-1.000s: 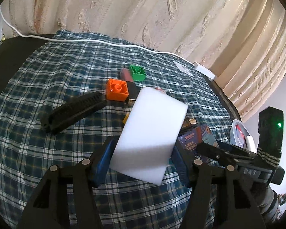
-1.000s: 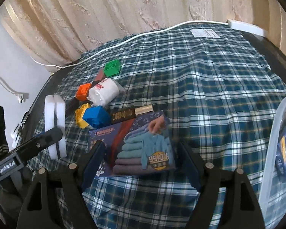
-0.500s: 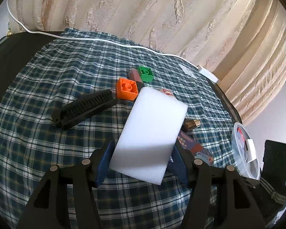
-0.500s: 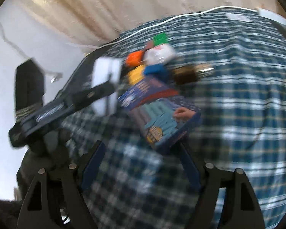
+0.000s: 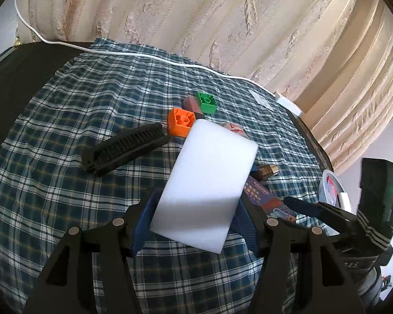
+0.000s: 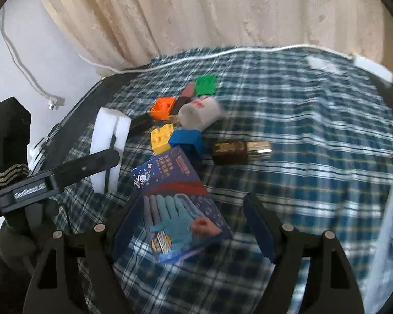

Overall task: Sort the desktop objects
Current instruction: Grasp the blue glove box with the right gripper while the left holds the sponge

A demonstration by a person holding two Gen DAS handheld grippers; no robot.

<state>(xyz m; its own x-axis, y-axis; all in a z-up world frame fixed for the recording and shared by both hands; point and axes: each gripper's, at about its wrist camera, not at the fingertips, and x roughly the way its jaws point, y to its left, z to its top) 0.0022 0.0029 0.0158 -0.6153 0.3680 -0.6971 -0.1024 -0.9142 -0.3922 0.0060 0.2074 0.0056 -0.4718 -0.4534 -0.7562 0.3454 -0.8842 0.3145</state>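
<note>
Left gripper (image 5: 196, 219) jaws clamped on the white sponge block (image 5: 209, 183), held above the plaid tablecloth (image 5: 65, 183). Right gripper (image 6: 191, 225) jaws set wide around the glove box (image 6: 178, 209); only the left pad seems to touch, so I read it as open. Clear bin (image 5: 332, 191) sits at the table's right edge. Risk: if I close off-centre, the box twists and knocks the blue brick (image 6: 187, 141) or dark bottle (image 6: 233, 151).

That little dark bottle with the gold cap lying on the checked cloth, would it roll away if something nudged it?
Probably, a little. The dark bottle lies on its side and looks rounded, so a sideways nudge could roll it. The soft checked cloth would likely slow it. It looks rigid, perhaps glass, so probably smooth to grip and breakable.
</note>
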